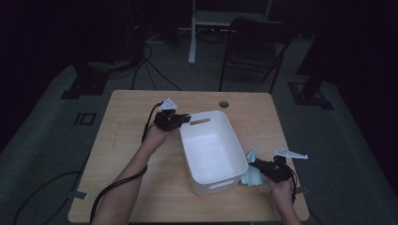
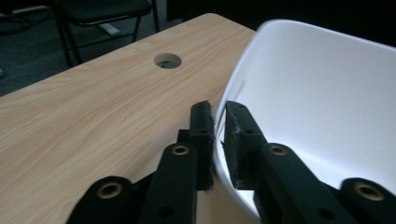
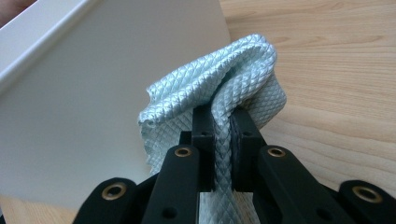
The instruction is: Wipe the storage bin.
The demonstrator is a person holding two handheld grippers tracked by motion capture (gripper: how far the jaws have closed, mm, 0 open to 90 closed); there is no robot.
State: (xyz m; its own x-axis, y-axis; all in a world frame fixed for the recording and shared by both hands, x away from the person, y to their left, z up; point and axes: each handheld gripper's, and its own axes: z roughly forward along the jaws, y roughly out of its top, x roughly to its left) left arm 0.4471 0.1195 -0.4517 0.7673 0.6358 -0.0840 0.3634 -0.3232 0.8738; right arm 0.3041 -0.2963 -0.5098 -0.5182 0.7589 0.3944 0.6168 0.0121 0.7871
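Observation:
A white plastic bin [image 1: 213, 151] stands empty on the wooden table [image 1: 126, 140]. My left gripper [image 1: 187, 118] sits at the bin's far left corner. In the left gripper view it [image 2: 218, 112] is shut on the bin's rim [image 2: 243, 79], one jaw outside the wall and one inside. A pale blue waffle-textured cloth [image 1: 252, 176] lies bunched against the bin's right side near the front. My right gripper [image 1: 253, 162] is shut on a fold of it. In the right gripper view the cloth [image 3: 219, 74] bulges up above the gripper [image 3: 222, 116], next to the bin's outer wall [image 3: 84, 102].
A round cable hole [image 1: 224, 103] is set in the table near its far edge, also seen in the left gripper view as the hole [image 2: 167, 60]. A black folding chair [image 1: 256, 47] stands beyond the table. Cables trail from both grippers off the front edge.

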